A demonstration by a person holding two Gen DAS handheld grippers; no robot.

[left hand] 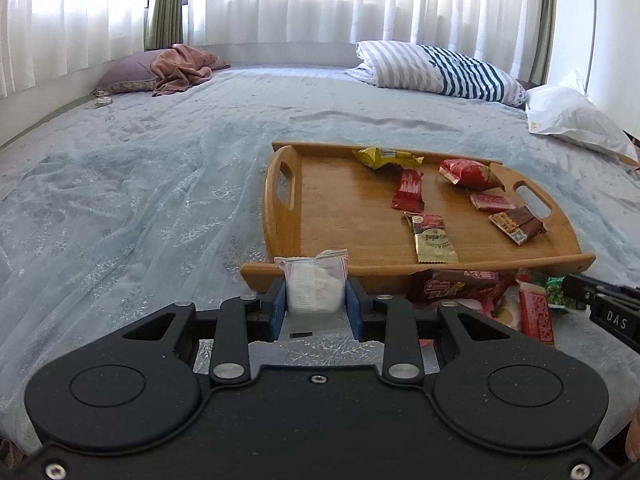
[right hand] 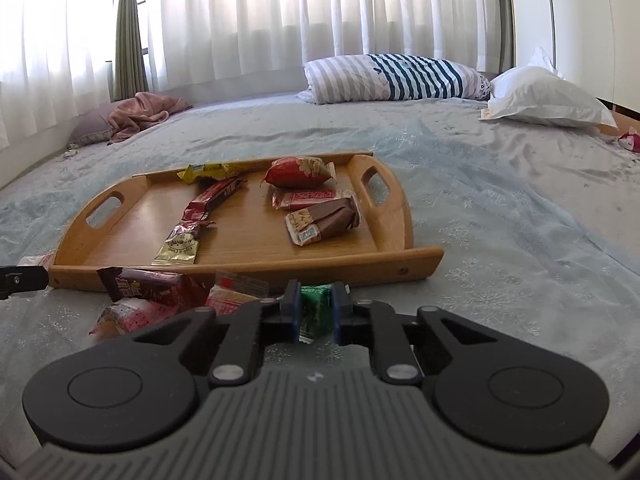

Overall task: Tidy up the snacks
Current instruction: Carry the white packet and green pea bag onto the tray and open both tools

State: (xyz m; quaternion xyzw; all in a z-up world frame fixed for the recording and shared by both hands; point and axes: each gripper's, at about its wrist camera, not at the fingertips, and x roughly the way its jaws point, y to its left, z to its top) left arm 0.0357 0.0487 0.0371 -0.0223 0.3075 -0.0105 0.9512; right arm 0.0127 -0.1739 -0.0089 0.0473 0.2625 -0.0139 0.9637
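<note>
the left gripper [left hand: 316, 294] was clamped on a clear zip bag of white powder [left hand: 314, 286], held just before the near rim of the wooden handled tray [left hand: 344, 216] at twelve o'clock. the right gripper [right hand: 316, 312] pinched a small green snack packet [right hand: 316, 308], the tray at eleven o'clock. only the right view showed a red wrapper [right hand: 628, 140] beside the white pillow [right hand: 548, 100].

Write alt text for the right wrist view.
The right gripper is shut on a green snack packet just in front of a wooden tray on a bed. Six wrapped snacks lie on the tray, and more wrapped snacks are piled on the bedspread before its near edge.
</note>
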